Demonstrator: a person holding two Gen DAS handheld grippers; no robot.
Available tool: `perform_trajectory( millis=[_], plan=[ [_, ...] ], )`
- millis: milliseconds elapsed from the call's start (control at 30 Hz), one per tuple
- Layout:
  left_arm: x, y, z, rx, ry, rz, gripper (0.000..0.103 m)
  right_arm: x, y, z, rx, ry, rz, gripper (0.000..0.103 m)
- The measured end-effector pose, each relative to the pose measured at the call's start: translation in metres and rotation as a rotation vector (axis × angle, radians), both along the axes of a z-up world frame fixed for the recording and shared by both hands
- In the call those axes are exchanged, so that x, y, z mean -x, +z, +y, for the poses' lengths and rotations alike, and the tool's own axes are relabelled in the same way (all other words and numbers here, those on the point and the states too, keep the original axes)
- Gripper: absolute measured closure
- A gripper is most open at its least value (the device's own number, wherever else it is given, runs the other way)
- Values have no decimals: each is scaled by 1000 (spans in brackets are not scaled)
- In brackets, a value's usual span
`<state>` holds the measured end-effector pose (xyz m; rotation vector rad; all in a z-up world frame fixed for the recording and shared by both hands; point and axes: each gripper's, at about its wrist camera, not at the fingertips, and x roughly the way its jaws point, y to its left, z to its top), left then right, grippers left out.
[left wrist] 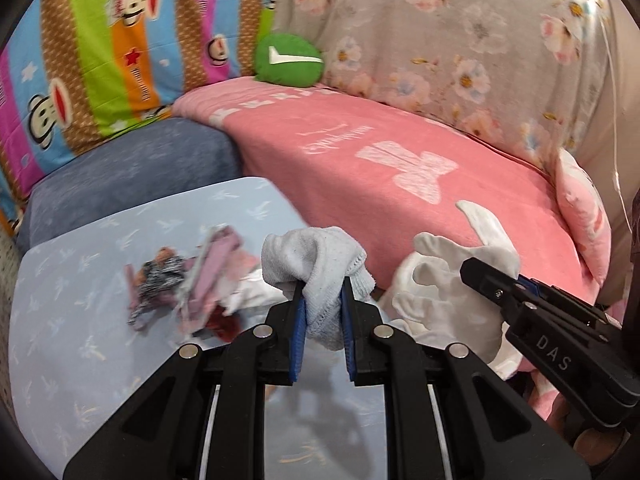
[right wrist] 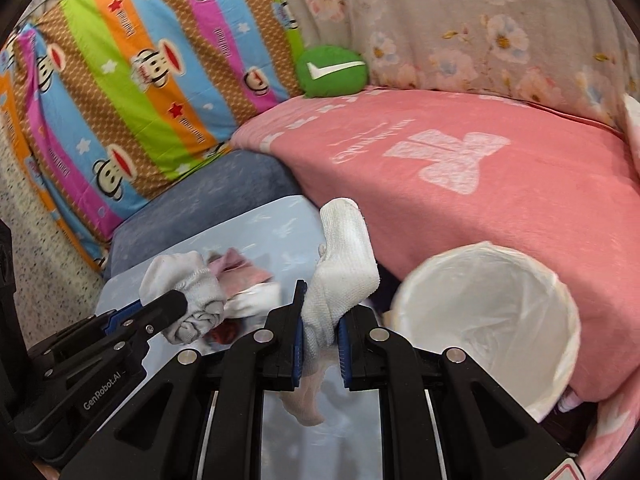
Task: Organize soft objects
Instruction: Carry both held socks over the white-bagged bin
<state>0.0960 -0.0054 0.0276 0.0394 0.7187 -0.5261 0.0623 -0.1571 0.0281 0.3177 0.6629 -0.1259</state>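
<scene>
Over on the far left, the striped monkey-print bedding (left wrist: 100,52) stands up behind everything, with a blue-grey cushion (left wrist: 132,184) lying below it, and in front of that sits the pale blue surface (left wrist: 80,320) with its little white print. Near the middle of that surface there's a blurred heap of small clothes (left wrist: 188,280), pinks, a dark red bit and something black-and-white speckled, too smeared to sort out piece by piece. Now the left tongs (left wrist: 323,312): the blue pads are pinching a bunched grey-white sock (left wrist: 316,264), lifted clear above the surface, the fabric bulging out over the tips. Moving right, the right tongs (right wrist: 320,332) are clamped on a white sock (right wrist: 344,256) of their own, the toe end standing up above the pads and the rest hanging down below them over the surface. The two socks are apart, each in its own grip, side by side. Behind them a green round cushion (right wrist: 332,72) with a white tick sits at the back edge of the pink blanket (right wrist: 500,208), against the floral quilt (right wrist: 480,32). And at the right, just beside the right tongs, there's a white bin lined with a plastic bag (right wrist: 560,312), mouth open, standing against the pink blanket's front edge.
</scene>
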Motion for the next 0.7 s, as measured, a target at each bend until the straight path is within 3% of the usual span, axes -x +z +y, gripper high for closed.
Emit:
perform_trajectory(
  millis=[400, 700],
  plan=[
    [20, -9, -109, -18, -184, 9, 87, 39, -23, -98, -7, -197, 39, 89],
    [24, -20, -143, -40, -241, 51, 87, 44, -37, -134, -17, -247, 63, 88]
  ],
)
